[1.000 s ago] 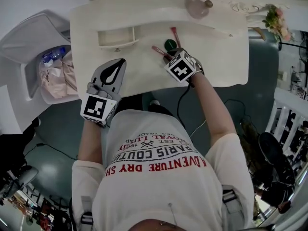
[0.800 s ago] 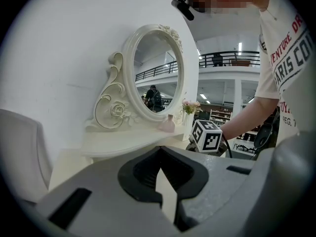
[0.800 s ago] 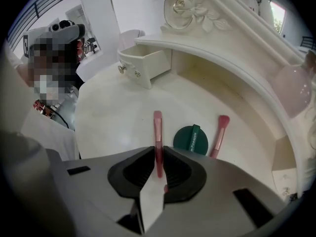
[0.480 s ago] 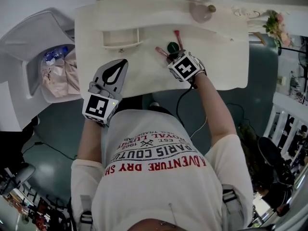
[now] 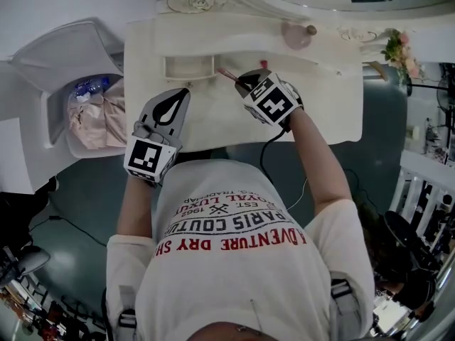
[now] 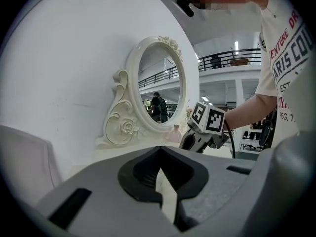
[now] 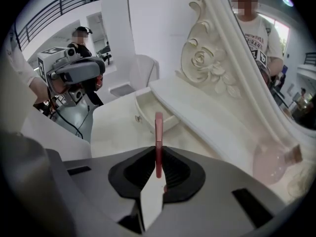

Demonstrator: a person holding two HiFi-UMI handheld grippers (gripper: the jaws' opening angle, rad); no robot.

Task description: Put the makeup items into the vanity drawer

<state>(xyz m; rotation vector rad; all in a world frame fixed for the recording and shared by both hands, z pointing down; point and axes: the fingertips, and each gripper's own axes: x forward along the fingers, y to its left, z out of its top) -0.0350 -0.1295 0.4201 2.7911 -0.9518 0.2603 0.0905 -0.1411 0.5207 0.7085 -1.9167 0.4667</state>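
Bench (image 5: 320, 105): cream vanity top, with an oval mirror (image 6: 160, 88) at the back.
Drawer (image 5: 188, 67): pulled open at the bench's left; appears empty.
Left claw (image 6: 159, 154): jaws together with nothing between them, at the bench's near edge, clear of the drawer.
Right claw (image 7: 158, 157): narrow, clamped on the pink makeup stick (image 7: 158, 130), which juts forward with its tip just short of the drawer.
Handling advice: carry the stick over the drawer's front wall, lower it lengthwise inside, and release only once the tip sits below the rim, so it cannot roll off.
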